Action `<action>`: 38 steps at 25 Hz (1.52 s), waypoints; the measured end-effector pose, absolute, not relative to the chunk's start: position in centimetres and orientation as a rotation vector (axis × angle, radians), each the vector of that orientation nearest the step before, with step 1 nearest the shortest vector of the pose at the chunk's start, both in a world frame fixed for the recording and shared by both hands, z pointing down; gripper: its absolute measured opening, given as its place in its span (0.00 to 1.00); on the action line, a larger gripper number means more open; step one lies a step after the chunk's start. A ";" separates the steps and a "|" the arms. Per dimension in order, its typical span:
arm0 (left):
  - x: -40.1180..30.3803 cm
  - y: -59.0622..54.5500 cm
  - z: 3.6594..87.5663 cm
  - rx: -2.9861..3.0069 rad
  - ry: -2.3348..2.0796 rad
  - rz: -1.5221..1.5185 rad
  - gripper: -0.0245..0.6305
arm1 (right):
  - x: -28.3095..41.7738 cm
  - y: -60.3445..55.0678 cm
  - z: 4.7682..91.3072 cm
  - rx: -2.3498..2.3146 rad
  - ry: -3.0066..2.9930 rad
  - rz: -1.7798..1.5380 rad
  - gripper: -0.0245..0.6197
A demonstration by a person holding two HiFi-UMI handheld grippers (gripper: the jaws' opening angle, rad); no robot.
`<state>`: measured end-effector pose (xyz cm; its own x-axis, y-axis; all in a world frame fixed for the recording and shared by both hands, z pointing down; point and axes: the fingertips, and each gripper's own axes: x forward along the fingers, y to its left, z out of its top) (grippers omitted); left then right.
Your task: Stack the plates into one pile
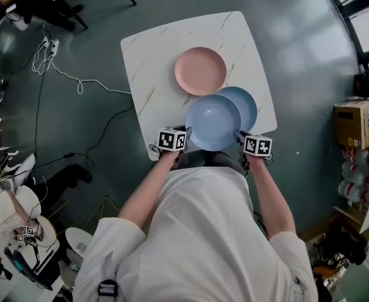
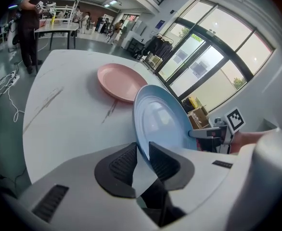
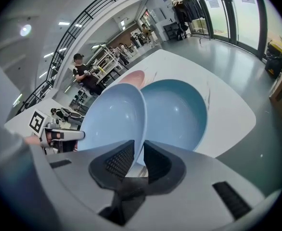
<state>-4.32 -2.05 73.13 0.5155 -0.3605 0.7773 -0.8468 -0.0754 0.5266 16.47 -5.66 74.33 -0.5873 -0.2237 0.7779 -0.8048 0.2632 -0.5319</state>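
A light blue plate (image 1: pixel 213 123) is held over the near edge of the white marble table (image 1: pixel 152 61), partly covering a darker blue plate (image 1: pixel 248 103) that lies on the table. My left gripper (image 1: pixel 187 136) is shut on the light blue plate's left rim, which runs between its pads (image 2: pixel 124 165). My right gripper (image 1: pixel 240 137) is shut on the opposite rim. The right gripper view shows the held plate (image 3: pixel 112 119) overlapping the darker blue plate (image 3: pixel 179 114). A pink plate (image 1: pixel 200 70) rests alone farther back on the table.
The held plate overhangs the table's near edge. White cables (image 1: pixel 77 83) trail on the floor to the left. Cardboard boxes (image 1: pixel 354 121) stand at the right. A person (image 1: pixel 8 219) sits at lower left, and other people stand far off.
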 end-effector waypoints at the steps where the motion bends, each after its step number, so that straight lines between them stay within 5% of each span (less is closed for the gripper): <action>1: -4.0 -2.3 73.2 1.662 -1.039 0.565 0.16 | 16.8 -5.9 74.5 0.919 -1.966 1.326 0.15; 38: 5.2 -8.1 79.0 1.491 -1.045 0.660 0.19 | 25.6 -14.3 78.9 0.823 -1.839 1.260 0.15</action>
